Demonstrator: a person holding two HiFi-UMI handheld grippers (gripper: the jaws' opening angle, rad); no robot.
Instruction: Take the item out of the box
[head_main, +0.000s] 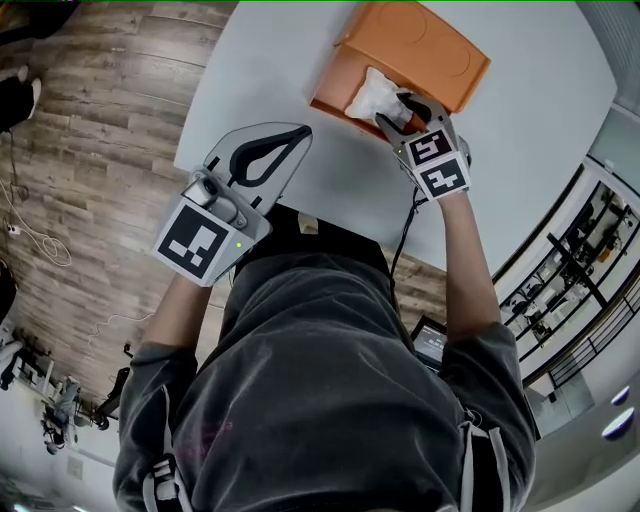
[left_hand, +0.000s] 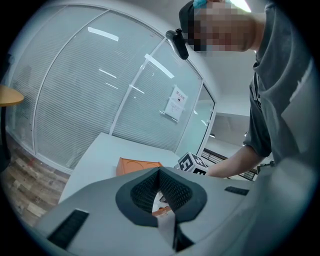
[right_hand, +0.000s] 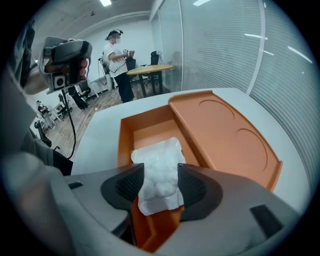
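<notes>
An orange box lies open on the white table, its lid folded out to the right of the tray. A white, lumpy plastic bag lies in the tray. My right gripper points steeply down into the tray, open, with one jaw on each side of the bag's near end. My left gripper hovers level over the table's near left edge with its tips together and nothing in it. In its view the box shows beyond the jaws.
The table's near edge runs just in front of my body, with wooden floor to the left. A black cable hangs from the right gripper. Metal shelving stands to the right. Far back, a person stands by another table.
</notes>
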